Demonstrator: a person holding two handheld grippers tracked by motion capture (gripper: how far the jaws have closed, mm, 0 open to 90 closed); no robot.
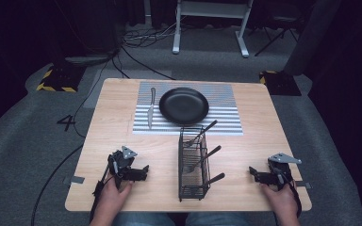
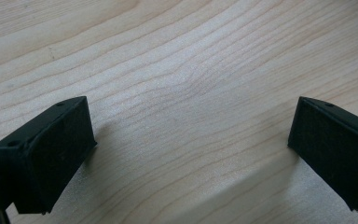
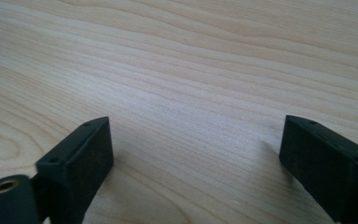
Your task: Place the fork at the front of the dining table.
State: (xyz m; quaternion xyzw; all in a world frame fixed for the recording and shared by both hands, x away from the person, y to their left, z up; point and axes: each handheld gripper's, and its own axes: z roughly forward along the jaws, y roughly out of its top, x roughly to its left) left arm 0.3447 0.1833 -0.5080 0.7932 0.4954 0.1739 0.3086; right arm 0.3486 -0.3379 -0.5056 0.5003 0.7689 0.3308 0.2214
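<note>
- High view: my left gripper (image 1: 143, 170) and right gripper (image 1: 253, 172) rest on the table (image 1: 122, 136), each well apart from the rack (image 1: 192, 162) standing between them.
- Both have jaws spread wide, with bare wood between.
- Rack holds forks (image 1: 202, 160), handles leaning right.
- Knife (image 1: 151, 107) lies beside the plate (image 1: 184, 105) on the mat (image 1: 226, 113).

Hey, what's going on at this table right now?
A person sits at a wooden table with a claw in each hand, both resting near the front edge. The left claw and right claw have their jaws wide apart with nothing between them, just bare wood. Between them stands a black wire caddy holding dark-handled cutlery. Farther back, a striped placemat carries a black plate, with a knife lying to its left. Nothing is being gripped.
</note>
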